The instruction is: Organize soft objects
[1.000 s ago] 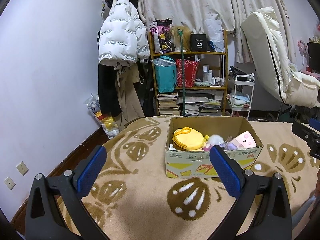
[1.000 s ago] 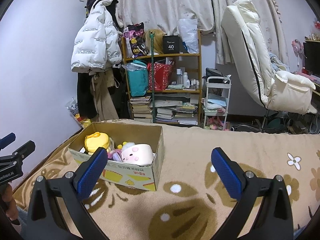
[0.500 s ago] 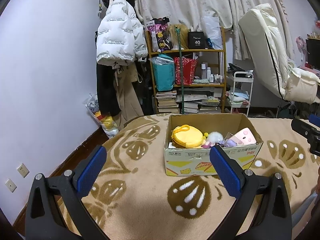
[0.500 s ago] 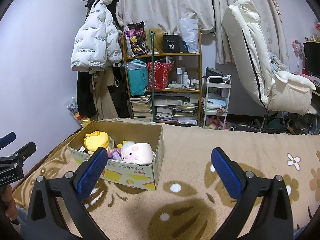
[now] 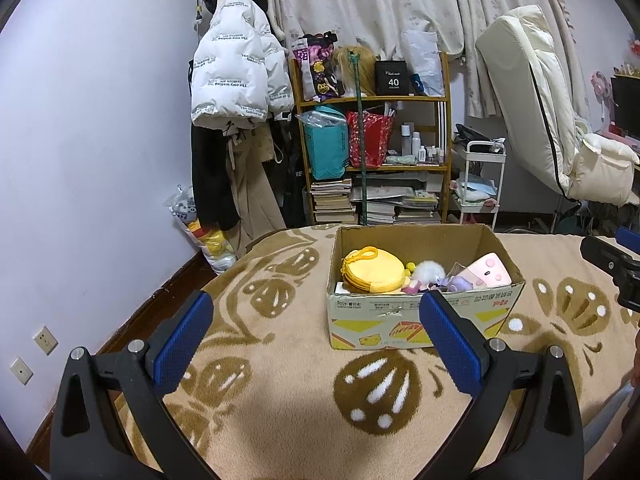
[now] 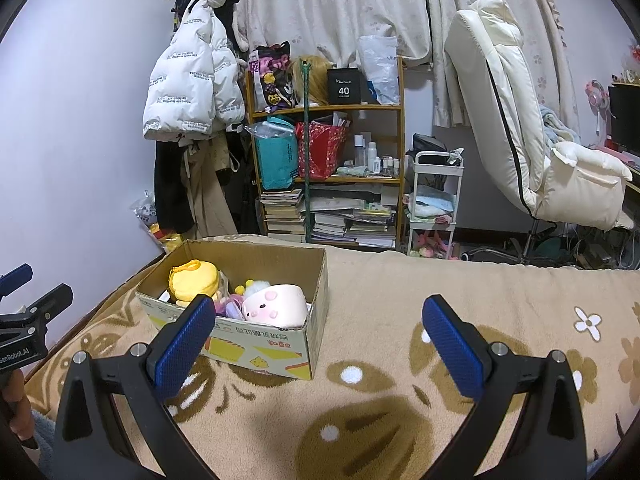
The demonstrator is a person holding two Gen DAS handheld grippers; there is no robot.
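Observation:
An open cardboard box [image 5: 420, 320] [image 6: 256, 344] stands on the beige patterned blanket [image 5: 280, 380]. Inside lie a yellow round plush pouch [image 5: 374, 272] [image 6: 194, 280], a white fluffy ball [image 5: 430, 271], small purple items [image 5: 458, 282] and a pink plush with a face [image 5: 490, 270] [image 6: 276, 306]. My left gripper [image 5: 316, 332] is open and empty, in front of the box and a little left of it. My right gripper [image 6: 318, 336] is open and empty, in front of the box's right corner. Each gripper shows at the edge of the other's view.
Beyond the bed stand a cluttered wooden shelf [image 5: 372, 152] with books and bags, a white puffer jacket [image 5: 232, 72] hanging on the wall, a small white cart [image 6: 436, 200] and a cream recliner chair [image 6: 528, 128]. A bag of toys [image 5: 200, 236] sits on the floor.
The left wrist view has drifted slightly, so the box sits a little higher and closer to centre. Both grippers stay open and empty.

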